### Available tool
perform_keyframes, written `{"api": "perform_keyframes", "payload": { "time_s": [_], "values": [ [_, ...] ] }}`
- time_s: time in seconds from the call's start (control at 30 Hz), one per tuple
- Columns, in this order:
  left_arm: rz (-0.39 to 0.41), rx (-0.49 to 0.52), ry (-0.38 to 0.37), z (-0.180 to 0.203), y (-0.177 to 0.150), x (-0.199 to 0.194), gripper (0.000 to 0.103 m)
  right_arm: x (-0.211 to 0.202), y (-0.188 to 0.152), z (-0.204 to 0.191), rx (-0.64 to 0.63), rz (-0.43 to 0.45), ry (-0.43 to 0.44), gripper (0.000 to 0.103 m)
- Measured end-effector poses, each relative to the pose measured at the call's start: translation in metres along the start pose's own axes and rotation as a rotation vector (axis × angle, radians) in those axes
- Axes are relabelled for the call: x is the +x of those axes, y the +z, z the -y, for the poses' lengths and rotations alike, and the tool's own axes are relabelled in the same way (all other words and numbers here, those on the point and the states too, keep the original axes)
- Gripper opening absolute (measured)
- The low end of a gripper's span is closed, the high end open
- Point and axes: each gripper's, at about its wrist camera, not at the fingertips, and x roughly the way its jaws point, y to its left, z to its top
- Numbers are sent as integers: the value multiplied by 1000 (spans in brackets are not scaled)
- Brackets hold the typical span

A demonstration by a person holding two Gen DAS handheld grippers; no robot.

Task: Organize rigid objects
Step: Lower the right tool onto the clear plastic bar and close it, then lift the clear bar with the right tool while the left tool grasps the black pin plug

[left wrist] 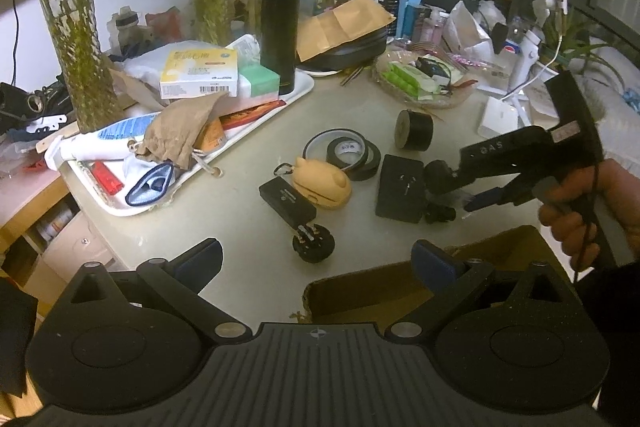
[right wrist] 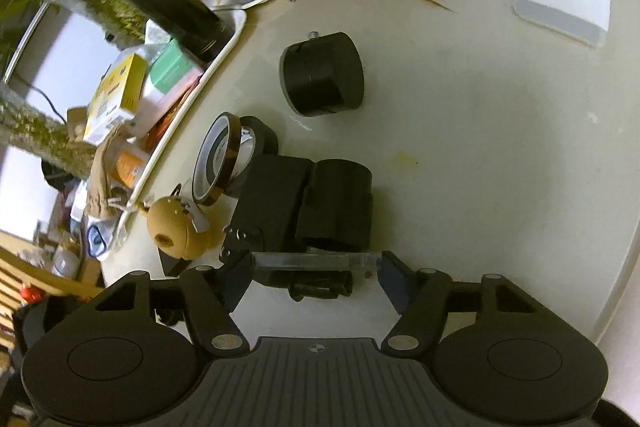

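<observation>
Right gripper (right wrist: 316,265) clamped on a clear flat piece (right wrist: 316,261) above the table (right wrist: 480,147), beside a black block (right wrist: 276,203), left gripper (left wrist: 316,259) open, empty, over a cardboard box (left wrist: 360,295).

Tape rolls (left wrist: 352,155) between mouse-shaped case (left wrist: 322,182) at left and flat block (left wrist: 401,187) at right; cylinder (left wrist: 414,129) behind; tray (left wrist: 296,95) far left; cardboard box (left wrist: 360,293) nearest.

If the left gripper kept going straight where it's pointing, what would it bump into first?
Probably the small round black part lying on the table, right ahead of the open left gripper. Depth is hard to judge here.
</observation>
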Motion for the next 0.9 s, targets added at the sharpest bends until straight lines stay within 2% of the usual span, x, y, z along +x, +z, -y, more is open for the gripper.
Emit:
{"api": "perform_keyframes", "payload": {
  "time_s": [0.4, 0.6, 0.9],
  "values": [
    [-5, 40, -23, -1, 10, 7, 103, -51, -19, -27, -252, 98, -44, 70],
    [-36, 44, -24, -3, 16, 20, 103, -72, -31, -28, -312, 132, -61, 70],
    [-128, 56, -12, -7, 27, 55, 102, -89, -47, -23, -369, 171, -73, 70]
  ]
}}
